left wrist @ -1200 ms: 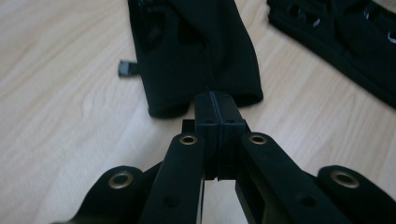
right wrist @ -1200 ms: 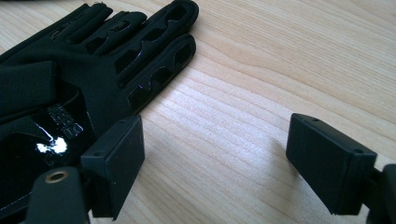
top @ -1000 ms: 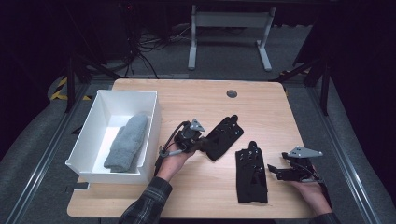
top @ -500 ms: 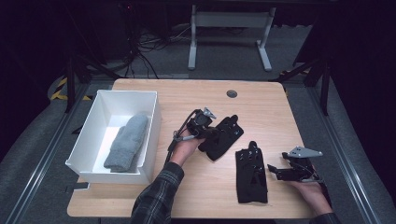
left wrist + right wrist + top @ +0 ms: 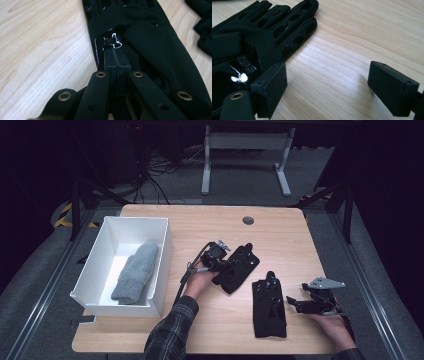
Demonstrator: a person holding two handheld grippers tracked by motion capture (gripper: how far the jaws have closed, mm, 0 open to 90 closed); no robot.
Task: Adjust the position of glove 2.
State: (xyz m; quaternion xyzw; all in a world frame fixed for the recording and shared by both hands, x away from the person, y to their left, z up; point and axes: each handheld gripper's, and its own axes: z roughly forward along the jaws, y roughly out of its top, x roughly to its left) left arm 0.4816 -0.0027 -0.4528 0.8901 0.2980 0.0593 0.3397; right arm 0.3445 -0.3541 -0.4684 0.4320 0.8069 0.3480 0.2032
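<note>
wooden table [image 5: 210,225]: white bin [image 5: 162,250] holds grey mitten [image 5: 136,272].

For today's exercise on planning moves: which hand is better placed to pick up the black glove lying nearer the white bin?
Left. The left gripper, its fingers shut, is right at that black glove; the right gripper sits open beside the other glove.

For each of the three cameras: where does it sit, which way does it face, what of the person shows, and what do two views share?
High view: above the person's side, looking forward and down on the table, bin and two black gloves; both forearms enter from the bottom.
Left gripper view: on the left gripper, looking along its shut jaws at the far glove.
Right gripper view: on the right gripper, low over the wood, open jaws beside the near glove.
Shared: the high view also shows the far glove and near glove.
</note>
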